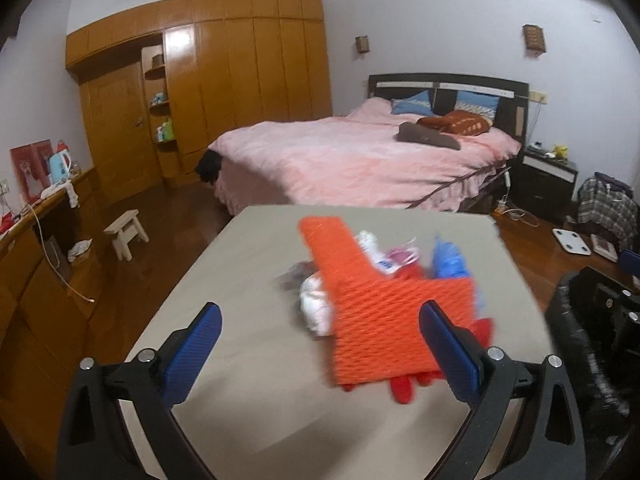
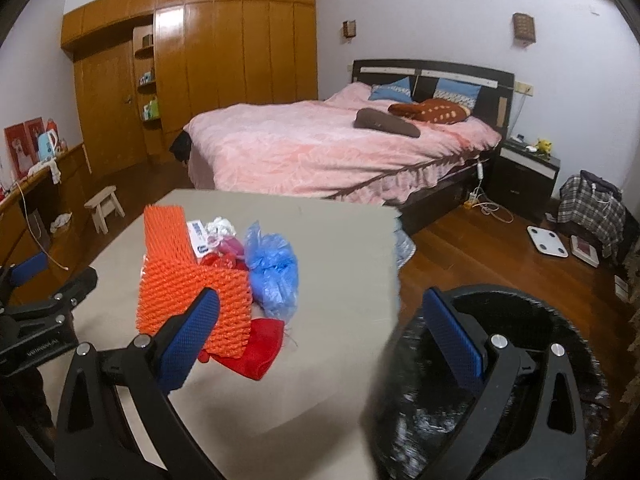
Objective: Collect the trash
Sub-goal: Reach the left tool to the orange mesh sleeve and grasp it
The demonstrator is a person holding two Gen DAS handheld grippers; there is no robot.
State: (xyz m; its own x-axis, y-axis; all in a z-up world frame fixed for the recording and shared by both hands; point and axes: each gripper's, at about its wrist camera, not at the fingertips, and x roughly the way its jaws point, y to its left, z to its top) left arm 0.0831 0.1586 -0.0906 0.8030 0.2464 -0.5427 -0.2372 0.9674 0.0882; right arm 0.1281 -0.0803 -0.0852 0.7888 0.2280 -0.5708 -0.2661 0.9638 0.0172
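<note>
Blue-padded fingers [image 1: 192, 344] of the left claw [image 1: 320, 344] stand wide apart, holding nothing, just above the beige desk [image 1: 240, 264]. Between them sits the trash: an orange foam net [image 1: 384, 320], bent upright, with a red scrap [image 1: 404, 390] under it, white crumpled paper [image 1: 314, 304] to its left and a blue plastic bag [image 1: 448, 264] behind. The right claw [image 2: 320, 332] also gapes wide and empty, one finger in front of the net, the other over a black-lined bin [image 2: 500, 420] just off the desk's right edge.
</note>
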